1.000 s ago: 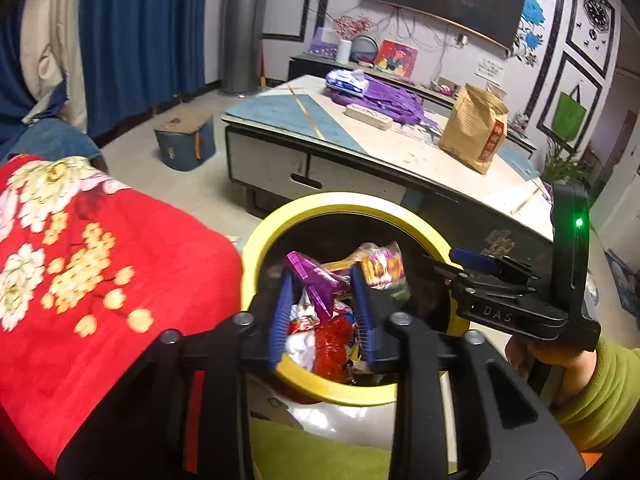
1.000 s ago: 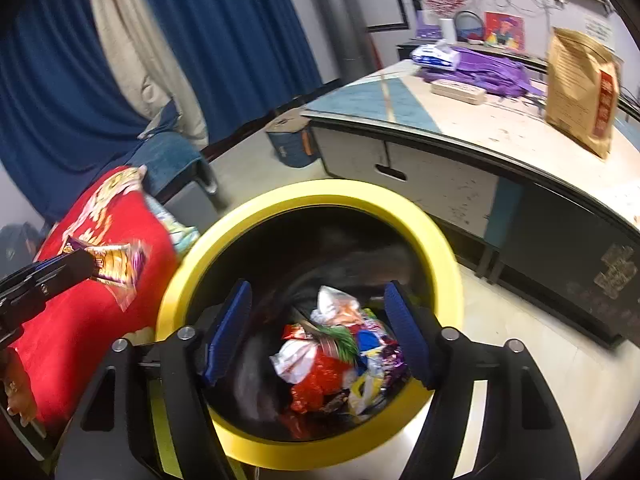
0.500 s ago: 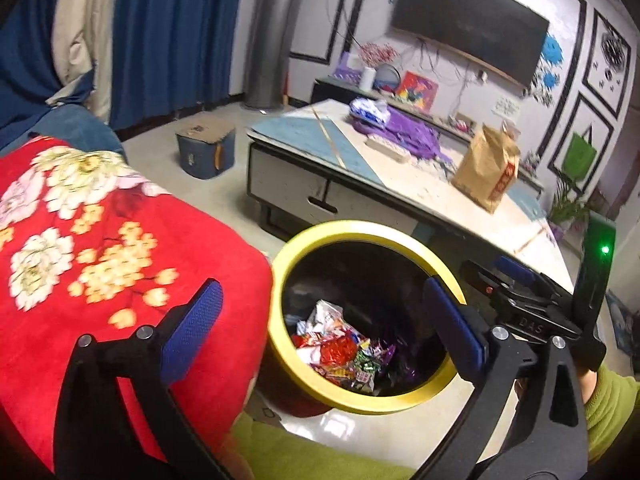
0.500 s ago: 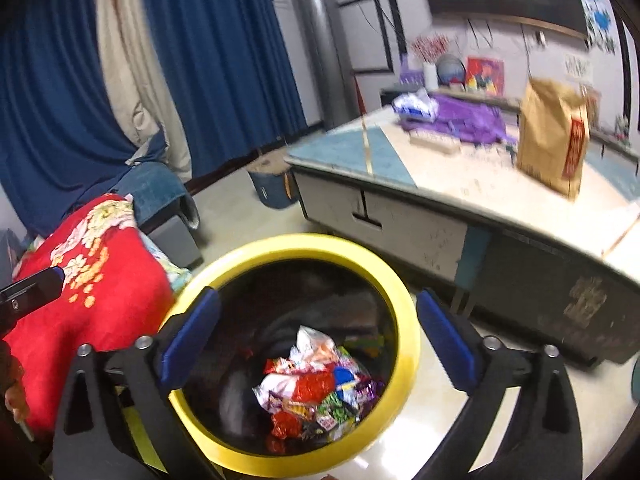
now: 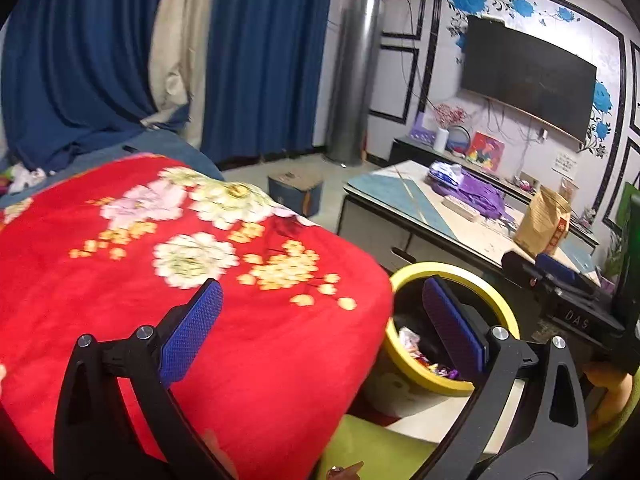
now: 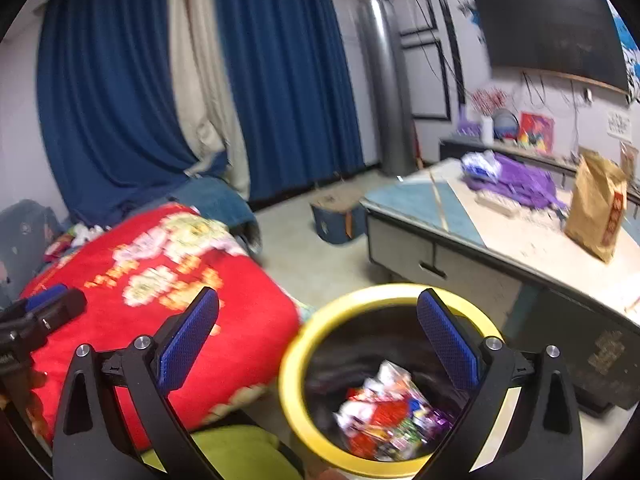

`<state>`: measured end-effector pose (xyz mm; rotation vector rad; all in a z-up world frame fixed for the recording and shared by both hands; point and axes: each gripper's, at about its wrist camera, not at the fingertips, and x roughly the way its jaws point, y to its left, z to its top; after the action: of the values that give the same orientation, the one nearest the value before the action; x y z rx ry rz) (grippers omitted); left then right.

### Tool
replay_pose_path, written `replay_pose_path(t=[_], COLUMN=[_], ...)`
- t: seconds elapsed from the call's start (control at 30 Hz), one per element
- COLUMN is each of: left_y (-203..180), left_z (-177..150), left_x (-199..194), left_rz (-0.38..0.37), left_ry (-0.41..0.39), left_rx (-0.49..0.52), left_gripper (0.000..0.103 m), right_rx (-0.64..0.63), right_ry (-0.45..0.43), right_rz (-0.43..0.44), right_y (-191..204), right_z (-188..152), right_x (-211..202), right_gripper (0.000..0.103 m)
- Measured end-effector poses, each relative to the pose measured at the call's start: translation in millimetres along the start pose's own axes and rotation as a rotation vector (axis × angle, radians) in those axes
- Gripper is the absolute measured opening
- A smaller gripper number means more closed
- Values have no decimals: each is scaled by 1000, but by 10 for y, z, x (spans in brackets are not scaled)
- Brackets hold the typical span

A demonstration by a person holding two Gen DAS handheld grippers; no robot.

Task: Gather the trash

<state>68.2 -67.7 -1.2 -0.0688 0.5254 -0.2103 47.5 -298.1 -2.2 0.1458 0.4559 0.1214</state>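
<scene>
A yellow-rimmed trash bin [image 6: 320,312] stands on the floor beside a red flowered blanket [image 5: 180,260]; it also shows in the left wrist view [image 5: 472,276]. Crumpled snack wrappers [image 6: 388,416] lie inside it, and they show in the left wrist view [image 5: 416,350] too. My left gripper [image 5: 320,328] is open and empty, above the blanket's edge next to the bin. My right gripper [image 6: 318,336] is open and empty, above the bin's left rim. The left gripper shows at the left edge of the right wrist view [image 6: 44,312].
A low coffee table [image 6: 500,232] stands behind the bin with a brown paper bag [image 6: 598,212] and purple cloth [image 6: 520,184] on it. A small blue box [image 6: 336,220] sits on the floor. Blue curtains hang at the back. Some clutter [image 6: 80,236] lies beyond the blanket.
My left gripper let the purple wrapper fall into the bin, opened wide, and swung left over the blanket. My right gripper opened wider and lifted up and left from over the bin.
</scene>
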Motion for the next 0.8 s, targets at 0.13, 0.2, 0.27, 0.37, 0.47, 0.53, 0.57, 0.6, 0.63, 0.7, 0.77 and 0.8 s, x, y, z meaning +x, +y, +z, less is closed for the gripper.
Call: replay_pose_path(t=[0.13,0.2,0.27,0.37,0.47,0.53,0.57,0.6,0.63,0.7,0.77,0.8], left_y=[144,186,230,278,286,276,270,270,274,284,299,302], left_z=[-75,-89,-126,-205,-278,-284,-280,-282,-286,-290,-295,-296], left_x=[-316,-423,-558,-731,-832,-859,-875,-890,-903,-893,-875,-866], left_rz=[58,83,109,132,146,150,149,149,147,142,144,143], left_ry=[-67,-90,-126,-169,-202,-216,-228,-237,-245,-247,-241,-238], left_rx=[-6,-2,4,-2,-13,-16,-18,-21,-24,-27,-31,-31], left_gripper=[92,92,92,92,92,92,92,92,92,92,92,92], right_rx=[-71,-102,-151,-221,-249,-258,-259,-258,-257,-252,-244,-241], right_ry=[-84,-132,-177,-227,-257,-256,-252,-248,-245,-236,-231,-229], right_rz=[43,59,66,91,112,129,133,137,141,139,134,133], right_y=[349,461,590,724,767,768,774,779,773,770,754,750], right_z=[-26,-64,-113,-206,-292,-333,-350,-367,-373,-369,-359,-367], right_x=[-189,-297,-391,-508,-562,-559,-556,-554,-545,-534,-517,-514], right_gripper=[97,97,97,97,97,97,97,97,97,97,97,97])
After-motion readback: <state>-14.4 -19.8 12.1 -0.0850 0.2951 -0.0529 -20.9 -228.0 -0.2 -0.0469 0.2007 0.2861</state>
